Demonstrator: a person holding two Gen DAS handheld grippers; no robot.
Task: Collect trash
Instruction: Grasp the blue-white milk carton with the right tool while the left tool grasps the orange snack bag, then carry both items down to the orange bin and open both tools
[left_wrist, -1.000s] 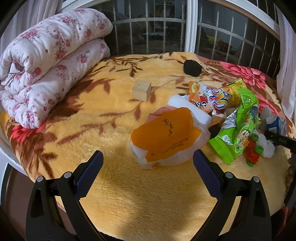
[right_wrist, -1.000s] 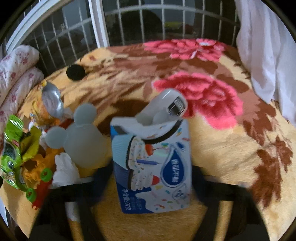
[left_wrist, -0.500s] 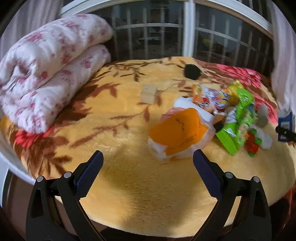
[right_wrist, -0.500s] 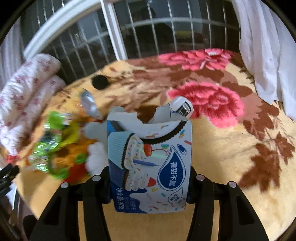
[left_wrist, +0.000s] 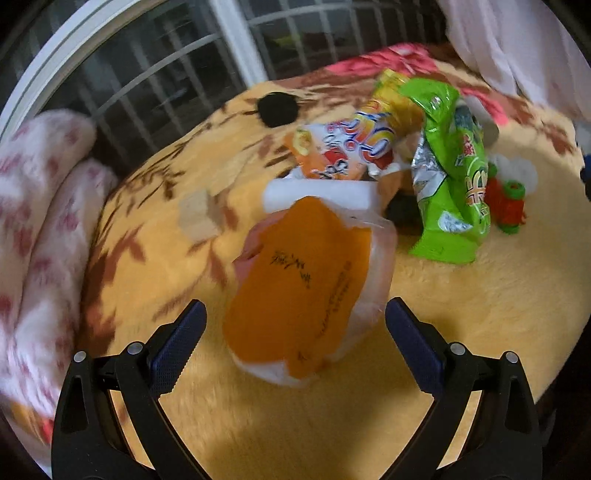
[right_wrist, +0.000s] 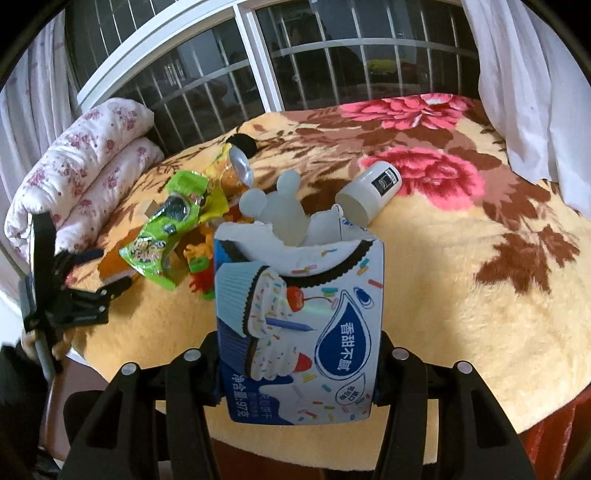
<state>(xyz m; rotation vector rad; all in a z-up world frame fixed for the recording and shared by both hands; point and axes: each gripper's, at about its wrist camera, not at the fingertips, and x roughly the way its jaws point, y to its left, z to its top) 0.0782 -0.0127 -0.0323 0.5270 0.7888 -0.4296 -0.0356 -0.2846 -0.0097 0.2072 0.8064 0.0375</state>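
On the yellow floral blanket (right_wrist: 461, 295) covering the bed, a rolled pink-flowered quilt (right_wrist: 85, 177) lies along the left edge under the barred window (right_wrist: 332, 59). Seen from the right wrist, the left gripper (right_wrist: 103, 273) reaches in over that left edge, angled down toward the litter pile; a hand grips its handle at the lower left. In its own view the left gripper (left_wrist: 295, 343) has its jaws spread wide, with the orange-and-white bag (left_wrist: 306, 288) lying between them, seemingly untouched, though the picture is blurred. Just beyond lie an orange snack packet (left_wrist: 354, 147) and a green snack wrapper (left_wrist: 450, 177) near the blanket's middle, with a black round object (left_wrist: 277, 109) toward the far edge. The right gripper (right_wrist: 295, 354) tilts downward and pinches a torn blue-and-white cookie box (right_wrist: 299, 325) upright between its fingers. Behind the box lie a white mouse-eared shape (right_wrist: 280, 206) and a white jar (right_wrist: 369, 192) on its side.
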